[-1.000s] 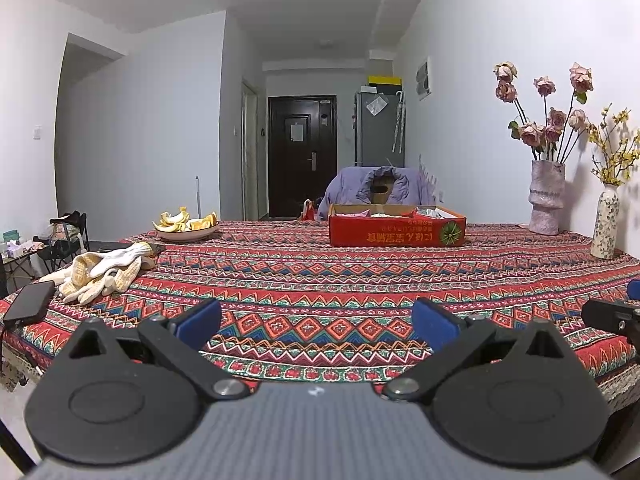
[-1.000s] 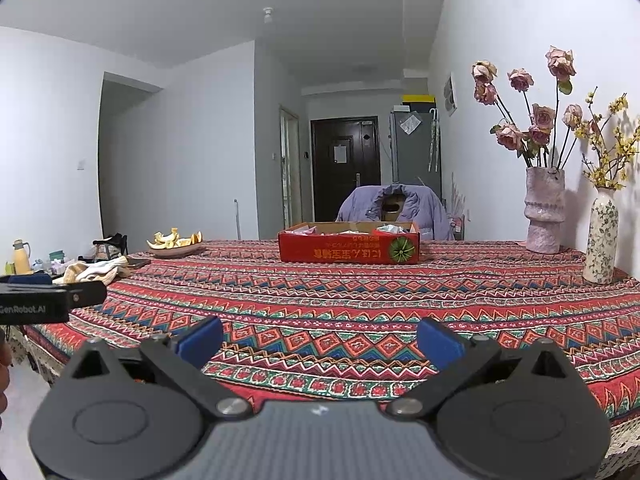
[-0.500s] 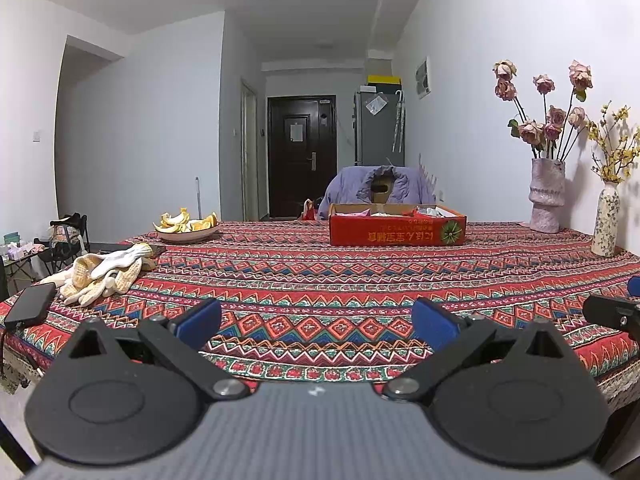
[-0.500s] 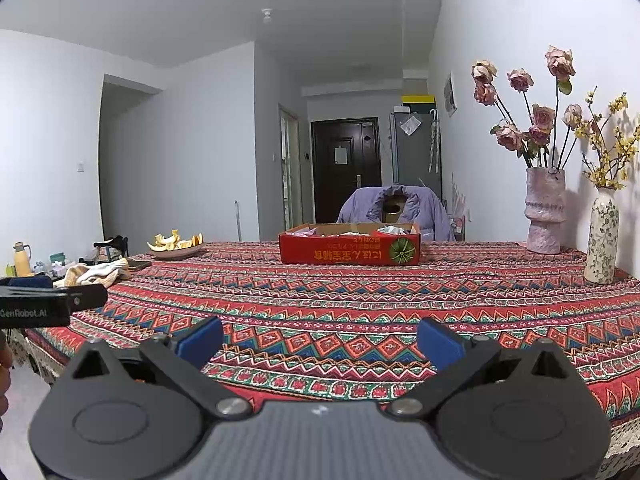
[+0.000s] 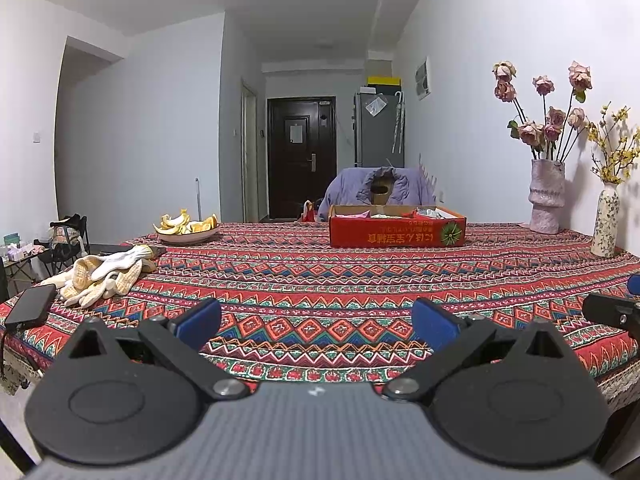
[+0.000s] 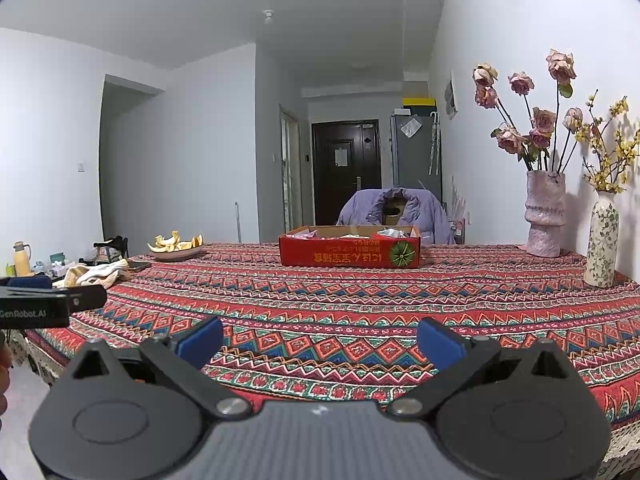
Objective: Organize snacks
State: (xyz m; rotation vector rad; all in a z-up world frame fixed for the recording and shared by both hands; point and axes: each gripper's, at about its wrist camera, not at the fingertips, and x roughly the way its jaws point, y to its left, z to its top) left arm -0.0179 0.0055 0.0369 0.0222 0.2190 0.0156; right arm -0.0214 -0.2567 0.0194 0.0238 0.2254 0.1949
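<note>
Red cardboard box (image 5: 397, 231) is sitting far across the patterned-cloth worktop (image 5: 320, 280), wrappers showing inside, whether sorted I cannot tell; fits snacks already tidied or waiting. Left tool (image 5: 316, 320) and right tool (image 6: 320, 338) are hovering released, empty, over the near edge. Wide bare cloth between; white gloves (image 5: 102, 274) left, vases (image 6: 600, 240) right
</note>
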